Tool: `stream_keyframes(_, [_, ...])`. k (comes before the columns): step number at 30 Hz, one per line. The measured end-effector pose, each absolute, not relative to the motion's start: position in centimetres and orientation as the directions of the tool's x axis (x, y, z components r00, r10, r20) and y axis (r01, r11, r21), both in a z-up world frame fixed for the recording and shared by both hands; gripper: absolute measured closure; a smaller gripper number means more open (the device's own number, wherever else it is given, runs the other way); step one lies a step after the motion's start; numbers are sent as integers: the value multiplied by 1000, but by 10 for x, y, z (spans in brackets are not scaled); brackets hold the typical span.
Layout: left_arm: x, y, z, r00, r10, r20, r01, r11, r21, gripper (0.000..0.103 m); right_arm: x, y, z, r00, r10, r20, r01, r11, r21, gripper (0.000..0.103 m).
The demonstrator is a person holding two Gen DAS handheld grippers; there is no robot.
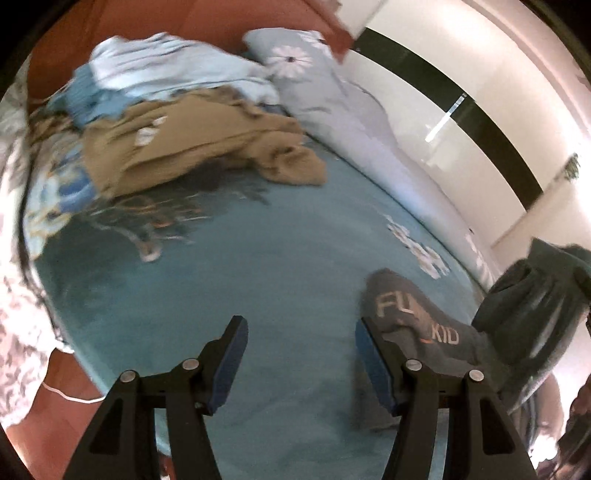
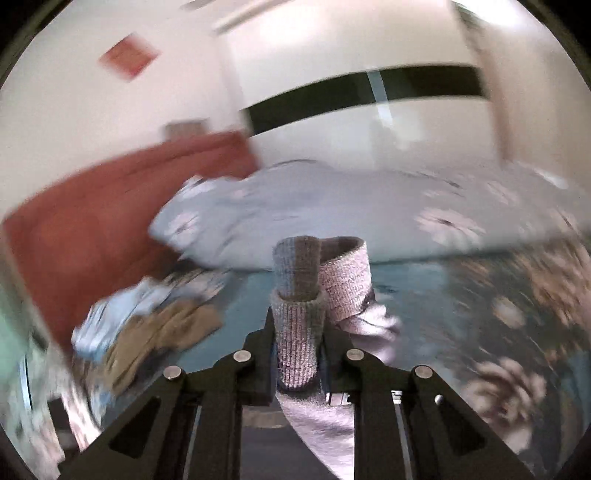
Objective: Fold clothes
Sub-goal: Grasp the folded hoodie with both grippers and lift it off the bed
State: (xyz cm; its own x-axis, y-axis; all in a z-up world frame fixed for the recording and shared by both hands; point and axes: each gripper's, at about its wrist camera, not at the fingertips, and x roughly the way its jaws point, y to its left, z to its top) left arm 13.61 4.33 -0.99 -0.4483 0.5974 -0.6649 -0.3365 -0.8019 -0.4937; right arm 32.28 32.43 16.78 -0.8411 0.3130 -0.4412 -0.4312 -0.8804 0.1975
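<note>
My left gripper (image 1: 300, 352) is open and empty above the teal bedspread (image 1: 229, 295). A dark grey garment with pale lettering (image 1: 424, 325) lies just right of its right finger and rises at the far right, lifted off the bed. My right gripper (image 2: 297, 343) is shut on the grey ribbed cuff and waistband of that garment (image 2: 299, 332), held up above the bed. A pile of clothes lies at the head of the bed: a tan garment (image 1: 192, 147) and light blue ones (image 1: 166, 70). The pile also shows in the right wrist view (image 2: 155, 328).
A pale blue pillow with a daisy print (image 1: 314, 81) lies beside the pile, against the red-brown headboard (image 1: 147, 22). A white wall with a dark band (image 1: 461, 110) runs along the bed's far side. A floral quilt (image 2: 517, 295) covers part of the bed.
</note>
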Motion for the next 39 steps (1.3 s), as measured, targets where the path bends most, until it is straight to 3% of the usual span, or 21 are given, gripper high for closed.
stream_keyframes(6, [132, 17, -21, -451, 589, -671, -285, -807, -517, 38, 258, 231, 94, -787, 135, -602, -243, -965, 101, 84])
stream_keyframes(13, [127, 15, -31, -422, 597, -682, -277, -802, -530, 38, 242, 179, 25, -687, 128, -715, -134, -990, -49, 83])
stream_keyframes(16, [130, 27, -32, -399, 617, -678, -304, -787, -537, 38, 246, 168, 18, -678, 132, -723, -77, -991, -110, 71])
stream_keyframes(17, [131, 31, -32, -389, 628, -674, -316, -778, -543, 38, 249, 167, 18, -680, 106, -726, -45, -994, -102, 61])
stream_keyframes(18, [133, 36, -31, -380, 639, -669, -328, -769, -549, 38, 252, 166, 20, -683, 65, -727, -8, -997, -81, 53])
stream_keyframes(22, [139, 52, -24, -334, 703, -628, -391, -709, -587, 38, 272, 180, 35, -708, -59, -703, 50, -998, 33, 50])
stream_keyframes(28, [145, 88, -17, -212, 792, -572, -471, -596, -650, 36, 317, 261, 60, -776, 106, -622, -243, -960, 139, 48])
stream_keyframes(32, [144, 107, -13, -181, 803, -567, -491, -574, -656, 35, 348, 328, 54, -767, 166, -620, -423, -857, 294, 43])
stream_keyframes(39, [135, 135, -20, -165, 730, -663, -495, -643, -585, 31, 365, 374, 19, -798, 43, -601, -441, -721, 534, 42])
